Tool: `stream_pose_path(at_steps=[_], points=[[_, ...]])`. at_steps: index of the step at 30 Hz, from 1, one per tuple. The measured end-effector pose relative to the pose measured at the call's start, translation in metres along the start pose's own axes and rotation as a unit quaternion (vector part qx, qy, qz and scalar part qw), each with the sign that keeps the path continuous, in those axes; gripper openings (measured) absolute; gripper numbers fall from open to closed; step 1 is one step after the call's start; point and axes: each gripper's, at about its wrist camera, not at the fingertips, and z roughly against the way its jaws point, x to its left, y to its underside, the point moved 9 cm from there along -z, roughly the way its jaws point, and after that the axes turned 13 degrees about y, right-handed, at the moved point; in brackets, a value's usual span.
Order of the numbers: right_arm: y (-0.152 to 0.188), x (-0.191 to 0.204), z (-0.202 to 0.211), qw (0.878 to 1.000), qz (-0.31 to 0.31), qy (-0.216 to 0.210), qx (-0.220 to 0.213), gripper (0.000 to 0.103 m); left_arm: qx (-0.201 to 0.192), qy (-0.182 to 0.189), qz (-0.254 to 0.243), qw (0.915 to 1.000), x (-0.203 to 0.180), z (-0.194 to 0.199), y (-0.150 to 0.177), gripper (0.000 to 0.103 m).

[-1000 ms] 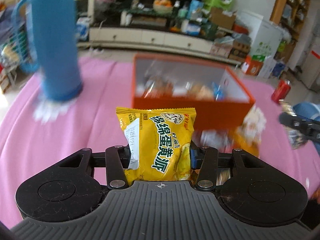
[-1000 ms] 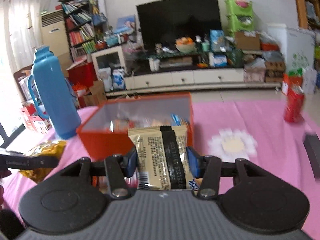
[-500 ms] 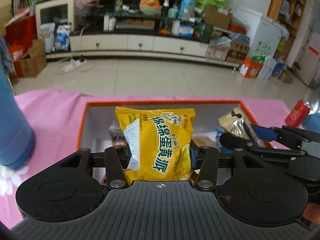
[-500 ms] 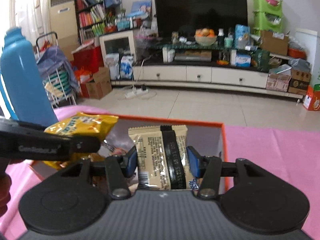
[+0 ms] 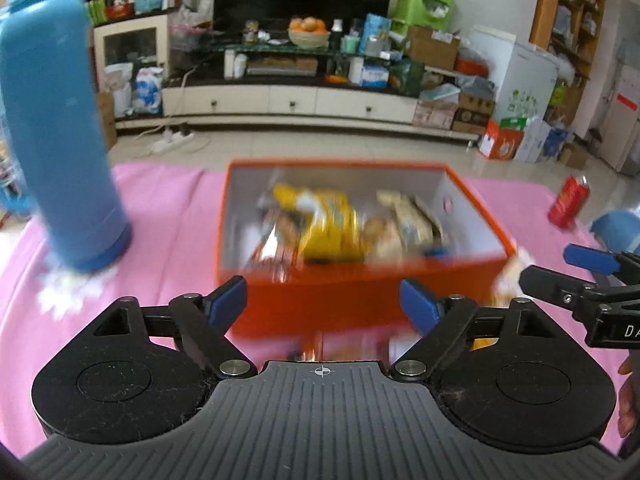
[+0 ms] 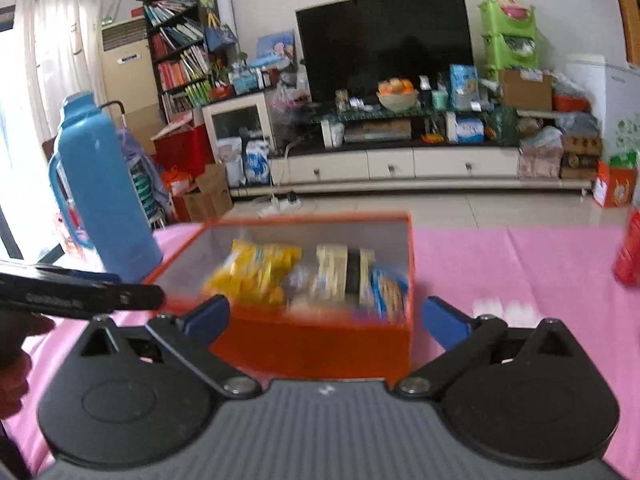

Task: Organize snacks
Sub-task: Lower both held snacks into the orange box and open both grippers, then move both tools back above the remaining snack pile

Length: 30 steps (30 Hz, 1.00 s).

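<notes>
Left gripper (image 5: 322, 304) fingers spread wide and holding nothing, right gripper (image 6: 324, 318) fingers likewise wide and bare, both near the orange box (image 5: 320, 308) on the pink bench (image 5: 168, 216), yellow packet (image 5: 328, 232) and beige packet (image 6: 334, 270) lying inside the box, blue flask (image 5: 56, 128) left of it

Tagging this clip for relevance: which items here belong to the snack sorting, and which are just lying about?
Job:
orange box
yellow snack packet in it
beige packet in it
left hand-held gripper, open
right hand-held gripper, open

Lying about:
blue thermos
red can
</notes>
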Motion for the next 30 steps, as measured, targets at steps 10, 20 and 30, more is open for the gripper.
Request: stream_pose_path(at_steps=[10, 20, 30], points=[[0.119, -0.034, 0.055, 0.993, -0.088, 0.023, 0.081, 0.102, 0.058, -0.032, 0.042, 0.9969, -0.020, 0.060, 0.124, 0.055], [0.118, -0.054, 0.063, 0.992, -0.106, 0.030, 0.064, 0.102, 0.036, -0.054, 0.019, 0.9977, -0.039, 0.085, 0.117, 0.056], [0.129, -0.065, 0.051, 0.988, -0.124, 0.028, 0.085, 0.102, 0.059, -0.064, 0.019, 0.9960, -0.032, 0.065, 0.120, 0.060]])
